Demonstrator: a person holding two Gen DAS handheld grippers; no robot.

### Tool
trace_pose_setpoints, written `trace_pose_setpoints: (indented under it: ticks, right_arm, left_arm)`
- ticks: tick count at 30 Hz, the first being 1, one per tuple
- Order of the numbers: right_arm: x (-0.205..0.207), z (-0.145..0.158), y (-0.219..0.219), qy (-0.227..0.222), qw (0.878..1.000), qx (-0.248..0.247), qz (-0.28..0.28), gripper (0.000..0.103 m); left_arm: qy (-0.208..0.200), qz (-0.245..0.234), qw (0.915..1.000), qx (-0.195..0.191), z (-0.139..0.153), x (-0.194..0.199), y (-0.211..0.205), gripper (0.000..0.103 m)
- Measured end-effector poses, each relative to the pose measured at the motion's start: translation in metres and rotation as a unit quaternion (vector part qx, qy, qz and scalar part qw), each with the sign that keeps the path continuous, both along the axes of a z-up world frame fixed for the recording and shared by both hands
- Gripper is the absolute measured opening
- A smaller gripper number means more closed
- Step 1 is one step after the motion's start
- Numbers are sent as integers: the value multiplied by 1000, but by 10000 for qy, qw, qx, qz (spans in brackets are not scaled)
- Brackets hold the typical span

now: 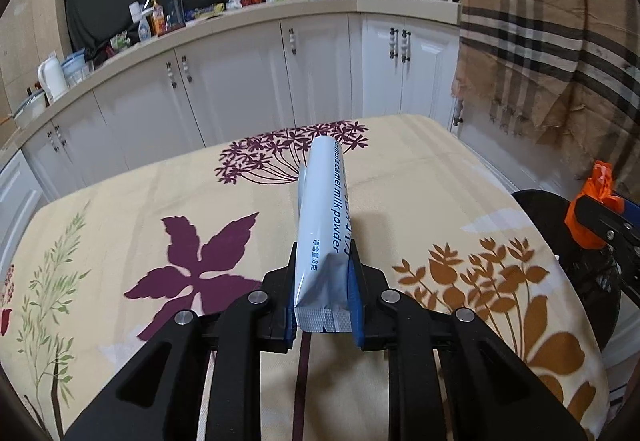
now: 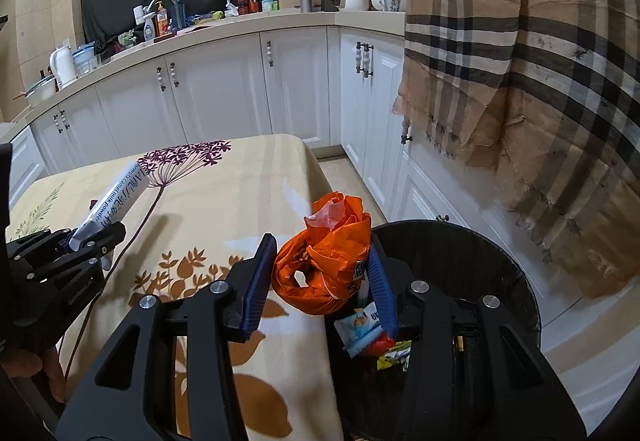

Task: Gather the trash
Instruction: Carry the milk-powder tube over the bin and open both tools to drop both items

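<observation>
The left claw [image 1: 322, 295] is clamped on the lower end of a white milk powder sachet [image 1: 322, 225], whose long body sticks up and away from the pads, clear of the desk [image 1: 400, 177]. The right claw [image 2: 320, 277] grips a crumpled orange plastic bag [image 2: 320, 265] between its blue pads, right at the edge of the desk nearest the black trash bin [image 2: 500, 265]. That bin stands on the floor just beside the desk, with wrappers already lying inside. Both pieces of trash appear picked up, so the carrying step looks to be in hand. Next, the right claw should go over the bin's mouth and open, while the left, farther from the bin, crosses the desk toward it.
</observation>
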State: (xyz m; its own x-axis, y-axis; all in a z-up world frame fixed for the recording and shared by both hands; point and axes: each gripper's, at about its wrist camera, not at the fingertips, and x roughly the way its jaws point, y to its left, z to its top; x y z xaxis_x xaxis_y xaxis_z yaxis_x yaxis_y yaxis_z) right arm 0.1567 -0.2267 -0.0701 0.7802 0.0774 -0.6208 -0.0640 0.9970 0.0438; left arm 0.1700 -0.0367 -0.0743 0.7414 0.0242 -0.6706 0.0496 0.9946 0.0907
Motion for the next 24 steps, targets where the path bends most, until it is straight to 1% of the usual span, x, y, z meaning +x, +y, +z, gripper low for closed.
trace_pose_setpoints:
  ticks: [10,13,19,24]
  right_arm:
    - [-37,10,3,-109,9999,-81,-81,44]
    - [-48,14,1,-175,9996,-165,-146,44]
    - [-64,27,-11,-349,9980,-327,-402,44]
    - [-69,37,-23,-482,9961,-451,-578,44]
  left_arm:
    - [-422,-244,9988,-94,20,-40,-5,21]
    - [-560,-419,9975,-112,26,-51,-13,21]
    - [-712,-795,9941,-171,33,-65,-34,21]
    - [-916,-1101,9895,-183,39,-73,-56,21]
